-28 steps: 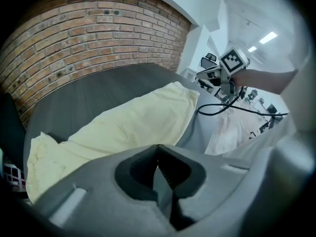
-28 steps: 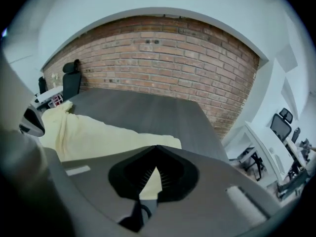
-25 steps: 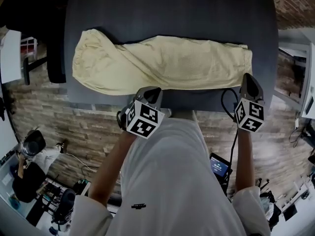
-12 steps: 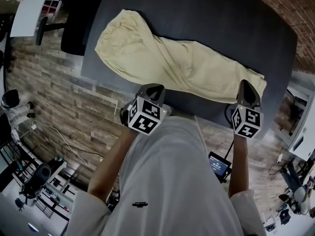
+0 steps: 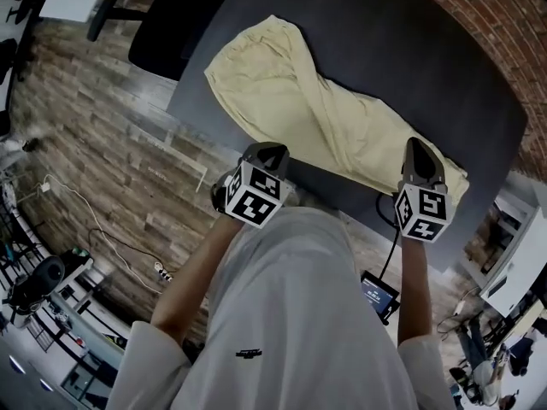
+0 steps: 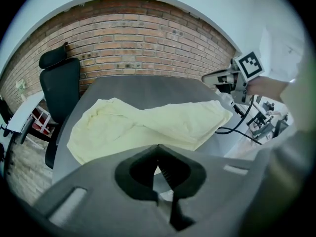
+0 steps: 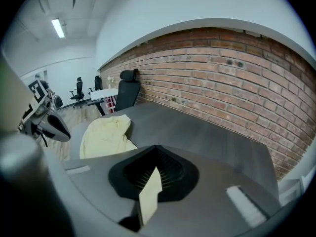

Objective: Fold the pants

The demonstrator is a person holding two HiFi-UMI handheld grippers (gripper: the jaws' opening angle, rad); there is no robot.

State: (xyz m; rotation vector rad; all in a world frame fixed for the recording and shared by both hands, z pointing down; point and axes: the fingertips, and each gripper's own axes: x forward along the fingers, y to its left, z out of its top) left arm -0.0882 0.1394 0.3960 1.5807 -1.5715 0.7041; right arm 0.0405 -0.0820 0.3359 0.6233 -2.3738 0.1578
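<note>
The pale yellow cloth pants point(image 5: 342, 126) lie stretched full-length and unfolded along the near edge of the dark grey worktop point(image 5: 410, 49), with the waist towards its left end and the leg ends towards its right. Over the last second the person has swung round, so the worktop now runs slantwise in the head view, and both hands have travelled with that turn. The left gripper point(image 5: 267, 150) sits at the pants' near edge, its jaws clenched with nothing visible between them. The right gripper point(image 5: 416, 146), earlier at the hem corner, now lies over the leg end. Its jaws are clamped on a thin pale yellow strip point(image 7: 148, 194), apparently the hem. The fold has probably only just begun.
</note>
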